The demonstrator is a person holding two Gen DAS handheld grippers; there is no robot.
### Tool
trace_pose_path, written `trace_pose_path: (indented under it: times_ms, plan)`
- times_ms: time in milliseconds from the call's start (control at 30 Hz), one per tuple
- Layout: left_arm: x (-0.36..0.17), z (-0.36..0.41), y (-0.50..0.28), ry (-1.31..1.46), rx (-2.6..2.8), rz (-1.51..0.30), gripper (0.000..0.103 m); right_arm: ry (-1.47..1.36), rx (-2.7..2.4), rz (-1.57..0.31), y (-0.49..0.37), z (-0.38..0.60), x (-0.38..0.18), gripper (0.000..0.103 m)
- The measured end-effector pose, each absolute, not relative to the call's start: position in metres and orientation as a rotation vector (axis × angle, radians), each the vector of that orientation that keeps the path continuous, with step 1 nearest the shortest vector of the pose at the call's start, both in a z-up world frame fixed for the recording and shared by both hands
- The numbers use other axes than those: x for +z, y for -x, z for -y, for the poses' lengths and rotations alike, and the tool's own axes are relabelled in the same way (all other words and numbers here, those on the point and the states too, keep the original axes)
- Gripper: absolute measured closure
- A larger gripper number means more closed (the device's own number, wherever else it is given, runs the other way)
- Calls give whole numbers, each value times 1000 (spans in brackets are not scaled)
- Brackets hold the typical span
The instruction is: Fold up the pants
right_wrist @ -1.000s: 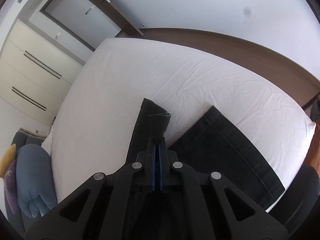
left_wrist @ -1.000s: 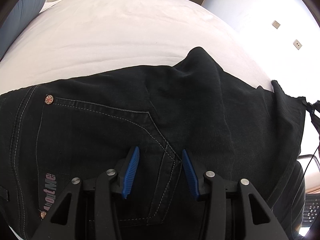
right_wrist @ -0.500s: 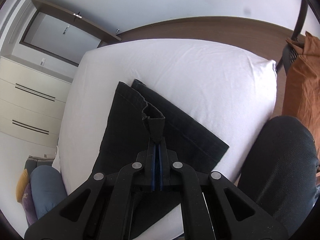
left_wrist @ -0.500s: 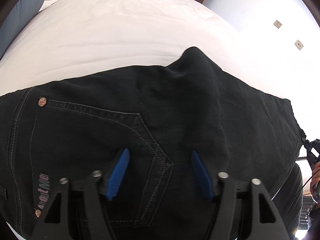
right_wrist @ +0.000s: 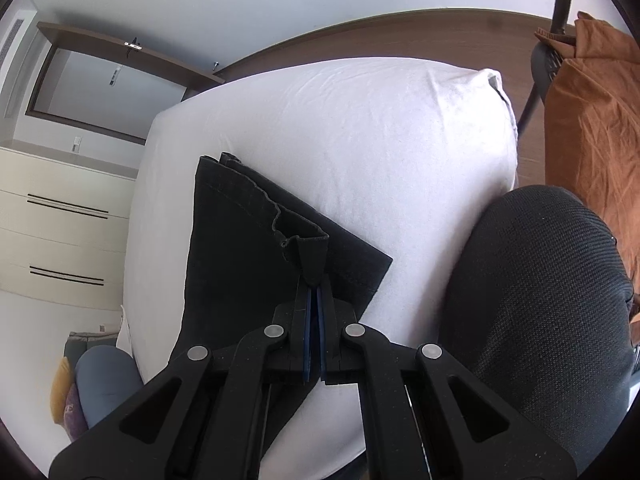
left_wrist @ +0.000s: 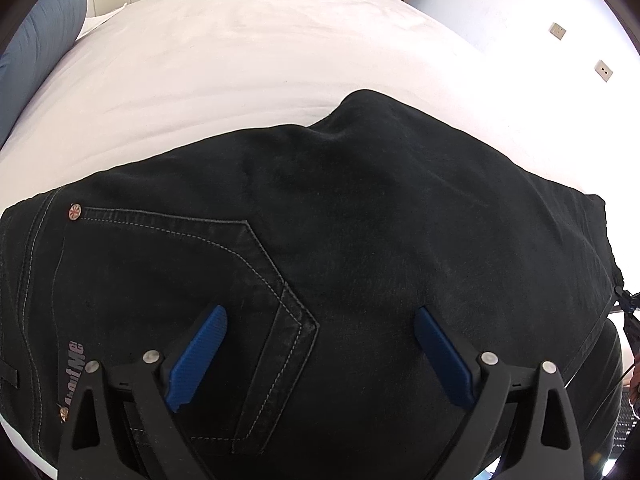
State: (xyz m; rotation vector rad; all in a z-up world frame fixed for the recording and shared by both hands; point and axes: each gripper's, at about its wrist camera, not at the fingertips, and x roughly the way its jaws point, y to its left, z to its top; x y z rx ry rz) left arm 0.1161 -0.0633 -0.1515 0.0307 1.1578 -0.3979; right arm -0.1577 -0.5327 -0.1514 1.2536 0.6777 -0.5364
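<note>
Black denim pants (left_wrist: pixel 360 240) lie on a white bed (left_wrist: pixel 260 48), seat side up with a stitched back pocket (left_wrist: pixel 224 280) showing. My left gripper (left_wrist: pixel 320 344) is wide open just above the pocket area, holding nothing. In the right wrist view the two pant legs (right_wrist: pixel 240 248) lie stacked on the bed (right_wrist: pixel 380 140). My right gripper (right_wrist: pixel 314 300) is shut on the hem (right_wrist: pixel 310 252) of the upper leg, pinching a raised fold of it near the bed's front edge.
A dark mesh chair (right_wrist: pixel 540 300) stands right of the bed with an orange cloth (right_wrist: pixel 592 120) behind it. A blue-grey pillow (left_wrist: pixel 36 48) lies at the bed's left. White wardrobe drawers (right_wrist: pixel 60 220) and a door (right_wrist: pixel 100 88) stand beyond.
My left gripper has opened wide and let go of the pocket area. My right gripper has carried the leg hem over onto the other leg, toward the bed's front corner.
</note>
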Motion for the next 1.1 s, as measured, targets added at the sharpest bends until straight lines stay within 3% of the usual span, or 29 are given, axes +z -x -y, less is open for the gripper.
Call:
trace_pose_path:
  times_ms: [667,767,867,967,1100]
  plan:
    - [-164,78,-103,-46,-400,-1137,2,-1232,-553,-731,171,528,-162,103]
    - [-166,79,-102,-64,-398,-1133,1,-1254,-539,-713,175,533,-158,97]
    - [-168,82,-100,-70,-395,-1128,1,-1166,-712,-675,192,547,-136,78]
    - [-169,82,-100,-67,-397,-1130,1,-1099,-719,-601,199,558,-102,76]
    - [-171,82,-100,-64,-385,-1130,1,-912,-452,-644,147,521,-60,76]
